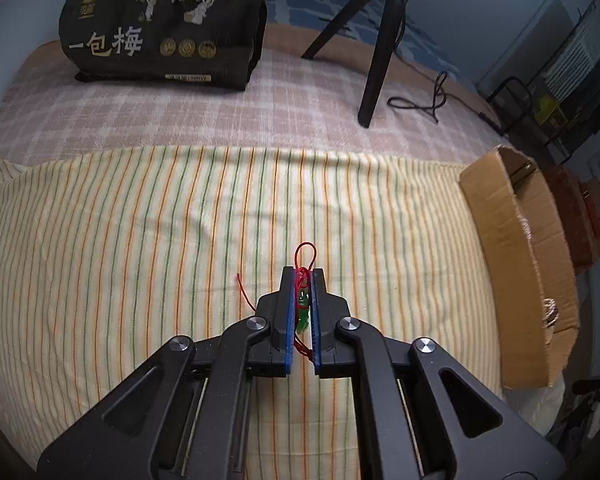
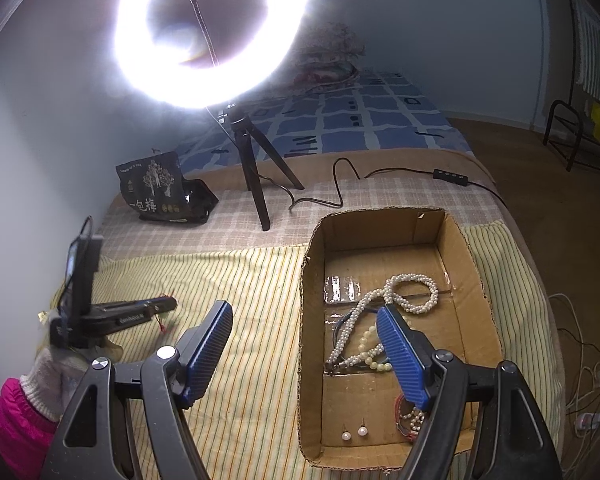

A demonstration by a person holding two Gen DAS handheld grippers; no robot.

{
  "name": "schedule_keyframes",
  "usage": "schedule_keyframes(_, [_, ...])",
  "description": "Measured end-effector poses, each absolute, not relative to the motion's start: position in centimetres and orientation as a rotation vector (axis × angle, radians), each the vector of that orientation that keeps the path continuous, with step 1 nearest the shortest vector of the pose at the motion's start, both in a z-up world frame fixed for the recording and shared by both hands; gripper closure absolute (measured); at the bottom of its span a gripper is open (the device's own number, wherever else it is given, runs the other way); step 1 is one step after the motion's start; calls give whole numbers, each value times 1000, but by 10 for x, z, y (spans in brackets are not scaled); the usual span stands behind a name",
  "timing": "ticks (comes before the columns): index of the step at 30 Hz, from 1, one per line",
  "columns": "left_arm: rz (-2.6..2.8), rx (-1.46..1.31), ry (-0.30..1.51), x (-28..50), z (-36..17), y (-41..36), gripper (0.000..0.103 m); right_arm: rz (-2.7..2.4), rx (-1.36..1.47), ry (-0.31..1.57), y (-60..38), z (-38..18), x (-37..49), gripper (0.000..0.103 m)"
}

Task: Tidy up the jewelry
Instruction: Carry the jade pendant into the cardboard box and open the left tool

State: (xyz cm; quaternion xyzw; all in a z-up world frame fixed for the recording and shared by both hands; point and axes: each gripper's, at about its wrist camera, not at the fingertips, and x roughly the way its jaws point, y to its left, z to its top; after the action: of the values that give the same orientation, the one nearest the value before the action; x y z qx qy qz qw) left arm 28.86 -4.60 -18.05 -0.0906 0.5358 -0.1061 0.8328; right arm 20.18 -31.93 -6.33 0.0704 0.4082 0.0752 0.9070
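Bare striped cloth (image 1: 140, 240) gives passage; cardboard box wall (image 1: 512, 256) blocks the right side.

Both grippers are black plastic linkages with round silver pivot screws and ribbed blue pads lining the jaws. At seven o'clock, a bright pink puffy sleeve (image 2: 8, 416) ends in a cream knit glove (image 2: 50, 376).

1 cardboard box (image 2: 384, 240); 1 pearl necklace (image 2: 414, 294); 2 pearl earrings (image 2: 354, 433), lower centre; 1 red-cord pendant (image 1: 303, 304); 1 snack bag (image 1: 162, 20), upper left; 1 ring light (image 2: 212, 32); 2 grippers.
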Motion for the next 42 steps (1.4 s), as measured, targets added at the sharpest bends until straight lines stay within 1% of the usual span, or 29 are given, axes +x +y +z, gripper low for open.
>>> schedule_keyframes(8, [-287, -218, 1063, 281, -143, -57, 99, 144, 123, 854, -322, -65, 194, 26])
schedule_keyframes(18, [-392, -137, 994, 256, -110, -110, 99, 95, 66, 873, -339, -69, 166, 26])
schedule_keyframes(30, [-479, -69, 929, 246, -87, -177, 99, 68, 71, 869, -362, -64, 145, 26])
schedule_keyframes(42, [-538, -20, 916, 237, -85, -230, 99, 39, 92, 877, -384, -67, 136, 26])
